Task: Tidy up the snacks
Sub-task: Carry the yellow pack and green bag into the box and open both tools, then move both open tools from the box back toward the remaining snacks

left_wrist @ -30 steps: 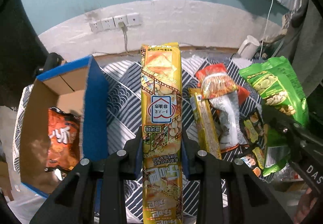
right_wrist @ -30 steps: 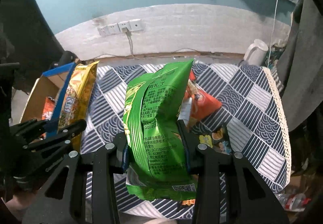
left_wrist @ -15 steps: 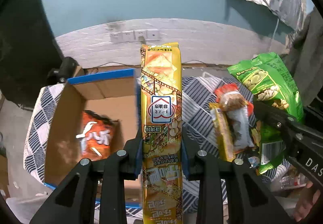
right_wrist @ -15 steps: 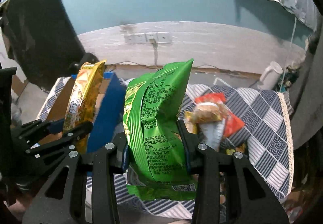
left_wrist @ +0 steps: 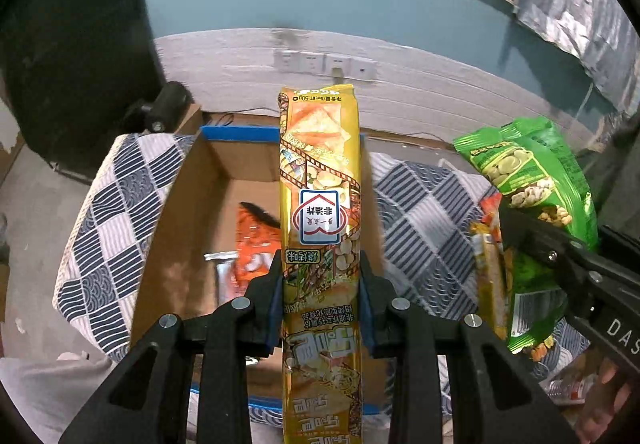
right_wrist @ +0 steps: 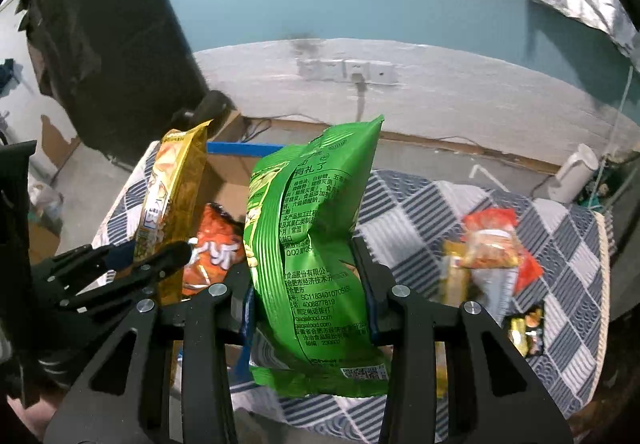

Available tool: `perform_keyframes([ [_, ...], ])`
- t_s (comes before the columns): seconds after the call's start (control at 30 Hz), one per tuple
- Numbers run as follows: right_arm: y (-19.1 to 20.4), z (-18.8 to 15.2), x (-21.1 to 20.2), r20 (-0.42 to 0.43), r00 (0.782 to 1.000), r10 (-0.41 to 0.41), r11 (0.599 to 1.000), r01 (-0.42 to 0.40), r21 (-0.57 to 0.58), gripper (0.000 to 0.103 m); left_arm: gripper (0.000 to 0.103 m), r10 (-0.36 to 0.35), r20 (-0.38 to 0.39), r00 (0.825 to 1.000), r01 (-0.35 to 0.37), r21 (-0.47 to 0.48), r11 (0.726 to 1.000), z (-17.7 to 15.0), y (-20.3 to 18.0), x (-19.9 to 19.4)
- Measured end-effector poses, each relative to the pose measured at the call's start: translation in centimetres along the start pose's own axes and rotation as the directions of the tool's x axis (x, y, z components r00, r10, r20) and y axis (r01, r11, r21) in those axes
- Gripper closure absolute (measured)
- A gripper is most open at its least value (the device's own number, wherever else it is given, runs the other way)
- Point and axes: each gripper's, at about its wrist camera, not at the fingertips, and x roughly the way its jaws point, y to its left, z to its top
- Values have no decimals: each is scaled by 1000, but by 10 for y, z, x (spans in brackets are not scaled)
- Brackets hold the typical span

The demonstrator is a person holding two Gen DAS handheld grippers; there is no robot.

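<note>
My left gripper (left_wrist: 320, 284) is shut on a long yellow snack pack (left_wrist: 320, 183) and holds it upright above the open cardboard box (left_wrist: 176, 203) with blue edges. An orange chip bag (left_wrist: 252, 244) lies inside the box. My right gripper (right_wrist: 308, 292) is shut on a green snack bag (right_wrist: 312, 228), held above the table just right of the box (right_wrist: 232, 171). The left gripper (right_wrist: 120, 268) with the yellow pack (right_wrist: 172, 195) shows at the left of the right wrist view. The green bag (left_wrist: 532, 179) shows at the right of the left wrist view.
A blue-and-white patterned cloth (right_wrist: 560, 244) covers the table. Several loose snack packs (right_wrist: 488, 248) lie on its right side. A white kettle (right_wrist: 572, 171) stands behind the table's right end. Wall sockets (left_wrist: 324, 61) sit on the back wall.
Both grippers have moved left with their packs. The box has come from the left edge to directly under the yellow pack, and the loose snacks have slid to the right.
</note>
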Motion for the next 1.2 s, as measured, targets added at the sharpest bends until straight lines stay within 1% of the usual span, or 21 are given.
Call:
perform_keyframes([
  [0.13, 19, 3, 21, -33, 999, 13, 1000, -13, -22, 65, 72, 19, -12, 1000, -19, -35, 999, 0, 23, 7],
  [0.27, 34, 5, 40, -69, 997, 33, 999, -35, -24, 65, 72, 55, -16, 998, -56, -59, 997, 1, 43, 15],
  [0.5, 59, 7, 67, -123, 991, 58, 997, -64, -43, 65, 72, 58, -52, 997, -64, -102, 993, 0, 63, 32],
  [0.63, 64, 9, 78, -148, 987, 66, 997, -72, -39, 65, 71, 72, -67, 995, -79, -107, 991, -2, 69, 41],
  [0.73, 65, 11, 84, -165, 983, 86, 995, -92, -26, 63, 71, 61, -88, 994, -72, -127, 989, -4, 76, 48],
  [0.83, 66, 14, 88, -174, 980, 96, 995, -102, -22, 61, 66, 83, -92, 992, -94, -125, 988, -4, 78, 49],
  [0.87, 66, 15, 89, -175, 980, 97, 994, -103, -22, 61, 59, 97, -87, 991, -107, -119, 987, -3, 77, 48],
  [0.9, 66, 15, 88, -173, 980, 96, 995, -101, -22, 59, 48, 112, -84, 990, -121, -113, 986, -2, 77, 47],
  [0.97, 66, 15, 86, -164, 983, 85, 996, -90, -24, 50, 38, 151, -59, 987, -157, -106, 982, -1, 75, 42],
  [1.03, 65, 15, 83, -152, 986, 71, 997, -76, -31, 46, 36, 167, -43, 985, -171, -100, 980, 0, 73, 38],
  [1.17, 58, 14, 75, -140, 989, 46, 998, -51, -36, 34, 36, 156, -56, 986, -161, -98, 982, 1, 71, 37],
  [1.2, 55, 13, 73, -138, 990, 42, 998, -47, -35, 34, 36, 155, -59, 986, -160, -98, 982, 0, 71, 38],
])
